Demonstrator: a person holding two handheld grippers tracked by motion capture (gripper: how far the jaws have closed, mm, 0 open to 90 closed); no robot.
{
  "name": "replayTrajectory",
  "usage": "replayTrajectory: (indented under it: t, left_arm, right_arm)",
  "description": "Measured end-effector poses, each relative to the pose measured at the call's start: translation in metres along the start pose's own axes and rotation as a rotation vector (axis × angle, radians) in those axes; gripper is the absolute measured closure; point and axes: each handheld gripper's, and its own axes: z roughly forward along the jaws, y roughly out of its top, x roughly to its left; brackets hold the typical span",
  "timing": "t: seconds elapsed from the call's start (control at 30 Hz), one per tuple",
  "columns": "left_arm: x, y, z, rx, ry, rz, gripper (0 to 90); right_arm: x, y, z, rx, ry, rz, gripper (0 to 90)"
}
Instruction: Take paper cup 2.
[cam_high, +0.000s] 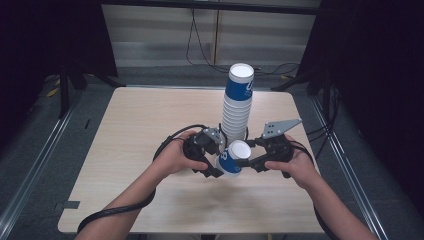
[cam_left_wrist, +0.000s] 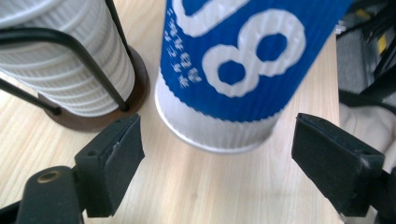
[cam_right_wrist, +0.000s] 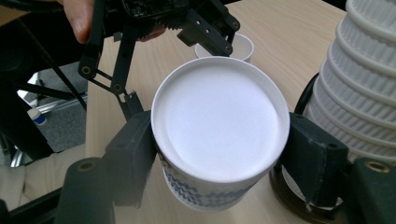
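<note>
Holding: the right gripper (cam_right_wrist: 219, 154) is clenched on one blue-and-white paper cup (cam_right_wrist: 218, 135), a pad on either side just under the rim, which seems meant to keep the cup's mouth round.
Cup's place: lifted clear of the table (cam_high: 135, 125), tilted, just in front of the cup stack (cam_high: 237, 102).
Left gripper (cam_left_wrist: 217, 170): released, jaws spread wide on either side of the cup's base without touching it; my guess is it waits to take or steady the cup.
Stack: upright in a wire holder with a dark round base (cam_left_wrist: 135, 88), which likely keeps the tall column from tipping.
Count: one held cup, one stack of many nested cups (too many to count surely), two grippers.
Behind the left gripper: a small white rim (cam_right_wrist: 239, 46); I cannot tell what it is.
</note>
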Motion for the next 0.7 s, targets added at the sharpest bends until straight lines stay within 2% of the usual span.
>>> replayTrajectory:
  t: [0.1, 0.17, 0.23, 0.27, 0.33, 0.37, 0.63, 0.7]
  left_arm:
    - [0.001, -0.002, 0.003, -0.011, -0.014, 0.003, 16.3]
    - [0.002, -0.003, 0.006, -0.014, -0.010, 0.008, 16.2]
    - [0.002, -0.005, 0.008, -0.042, -0.014, 0.006, 16.0]
    - [0.002, -0.005, 0.009, -0.041, -0.021, 0.008, 16.0]
    - [0.003, -0.005, 0.009, -0.022, -0.007, 0.017, 16.3]
    - [0.002, -0.006, 0.012, -0.055, -0.011, 0.005, 16.3]
    - [0.004, -0.004, 0.015, -0.068, -0.017, 0.013, 15.8]
    - [0.005, -0.004, 0.017, -0.081, -0.015, 0.002, 15.7]
  right_arm:
    - [0.000, -0.001, -0.001, -0.008, 0.002, 0.005, 29.9]
    - [-0.001, -0.001, -0.001, -0.008, -0.003, 0.002, 29.8]
    - [-0.001, -0.002, 0.000, -0.007, -0.002, 0.003, 29.9]
    - [-0.001, -0.002, 0.000, -0.010, 0.000, 0.004, 29.9]
    - [-0.002, -0.001, 0.000, -0.009, -0.003, 0.002, 29.9]
    - [-0.002, 0.000, 0.000, -0.011, 0.004, 0.006, 29.9]
    - [-0.001, 0.006, 0.003, -0.015, 0.014, -0.009, 29.9]
    - [-0.001, 0.006, 0.004, -0.017, 0.015, -0.005, 29.9]
